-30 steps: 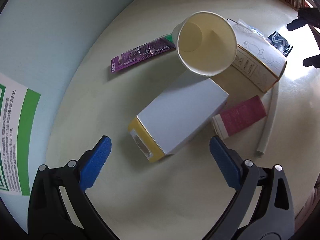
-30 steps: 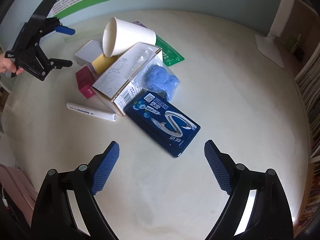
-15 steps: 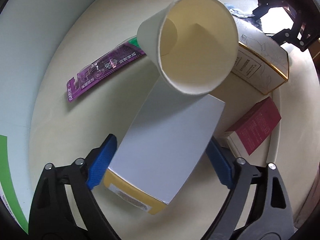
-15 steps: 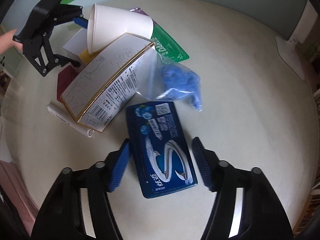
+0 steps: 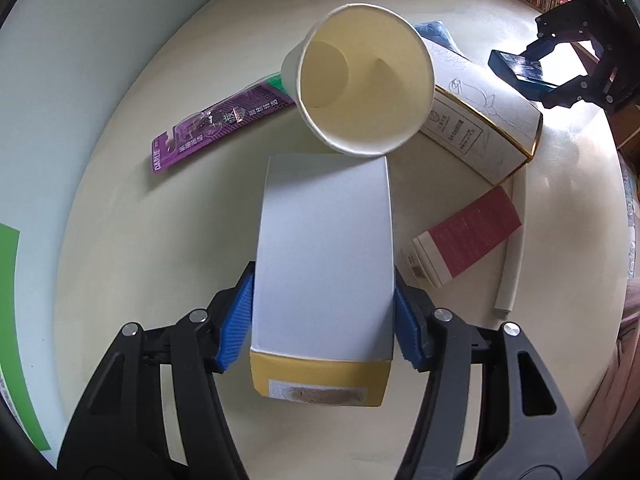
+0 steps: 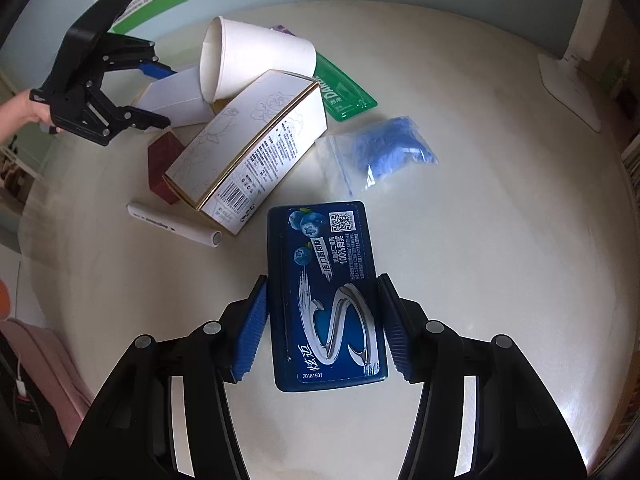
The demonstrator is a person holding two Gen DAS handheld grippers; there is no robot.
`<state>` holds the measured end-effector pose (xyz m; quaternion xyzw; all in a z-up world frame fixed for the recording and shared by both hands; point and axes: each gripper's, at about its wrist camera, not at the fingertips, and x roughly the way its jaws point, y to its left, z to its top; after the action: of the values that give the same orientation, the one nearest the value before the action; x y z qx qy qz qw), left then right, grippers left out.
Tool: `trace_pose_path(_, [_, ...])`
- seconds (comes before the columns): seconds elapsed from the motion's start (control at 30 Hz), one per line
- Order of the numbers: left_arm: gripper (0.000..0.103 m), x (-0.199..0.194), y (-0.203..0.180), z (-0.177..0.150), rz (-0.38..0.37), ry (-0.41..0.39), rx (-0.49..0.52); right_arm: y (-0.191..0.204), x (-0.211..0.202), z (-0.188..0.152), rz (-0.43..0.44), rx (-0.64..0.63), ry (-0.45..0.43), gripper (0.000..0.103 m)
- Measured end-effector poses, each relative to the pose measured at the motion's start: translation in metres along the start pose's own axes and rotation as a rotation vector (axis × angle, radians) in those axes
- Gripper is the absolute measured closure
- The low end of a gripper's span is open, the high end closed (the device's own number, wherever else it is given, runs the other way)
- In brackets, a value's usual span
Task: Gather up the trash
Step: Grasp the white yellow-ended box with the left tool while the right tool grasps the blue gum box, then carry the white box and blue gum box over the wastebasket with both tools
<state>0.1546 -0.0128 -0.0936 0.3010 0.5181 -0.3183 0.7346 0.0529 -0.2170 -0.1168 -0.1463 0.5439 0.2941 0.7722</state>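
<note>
left gripper [image 5: 324, 320] angled steeply down at table [image 5: 160, 240], jaws just closed, pinching white box [image 5: 324, 256] beneath paper cup [image 5: 360, 84]. right gripper [image 6: 320, 328], equally steep, clamps blue gum tin [image 6: 324, 292].

The paper cup [image 5: 362, 84] covers the far end of the white box [image 5: 324, 256] and part of the purple toothbrush pack [image 5: 216, 128]. In the right wrist view the rose-printed carton [image 6: 256, 152] hides most of the dark red box [image 6: 160, 164] and one end of the white tube [image 6: 176, 226]. The small print on the blue gum tin [image 6: 326, 292] is too fine to read. The person's hand [image 6: 20, 114] is cut off at the left edge.
</note>
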Motion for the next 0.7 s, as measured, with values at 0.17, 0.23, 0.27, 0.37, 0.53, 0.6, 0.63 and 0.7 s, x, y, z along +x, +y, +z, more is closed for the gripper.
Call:
trace_pose_path(0.17, [0.045,-0.022,-0.017,-0.013,0.014,0.001,-0.036,0.001,-0.014,-0.017,0.003,0.032,-0.028,0.049])
trace_pose_path(0.23, [0.045,-0.033,-0.024,-0.021,0.030,-0.003,-0.054,0.001,-0.021,-0.026,0.007,0.043,-0.047,0.049])
trace_pose_path(0.27, [0.045,-0.037,-0.027,-0.023,0.033,-0.006,-0.063,-0.009,-0.031,-0.024,0.006,0.048,-0.057,0.049])
trace_pose_path(0.37, [0.045,-0.058,-0.039,-0.027,0.054,-0.018,-0.083,-0.008,-0.043,-0.036,-0.006,0.061,-0.091,0.049])
trace_pose_path(0.53, [0.045,-0.089,-0.063,-0.011,0.093,-0.056,-0.046,0.003,-0.072,-0.065,-0.030,0.087,-0.149,0.049])
trace_pose_path(0.6, [0.045,-0.102,-0.081,-0.003,0.095,-0.082,-0.023,0.005,-0.082,-0.078,-0.045,0.102,-0.173,0.049])
trace_pose_path(0.63, [0.045,-0.108,-0.091,0.003,0.094,-0.097,-0.008,0.004,-0.088,-0.085,-0.055,0.113,-0.183,0.049])
trace_pose_path(0.7, [0.045,-0.111,-0.107,0.017,0.096,-0.121,0.030,0.003,-0.103,-0.104,-0.074,0.138,-0.205,0.049])
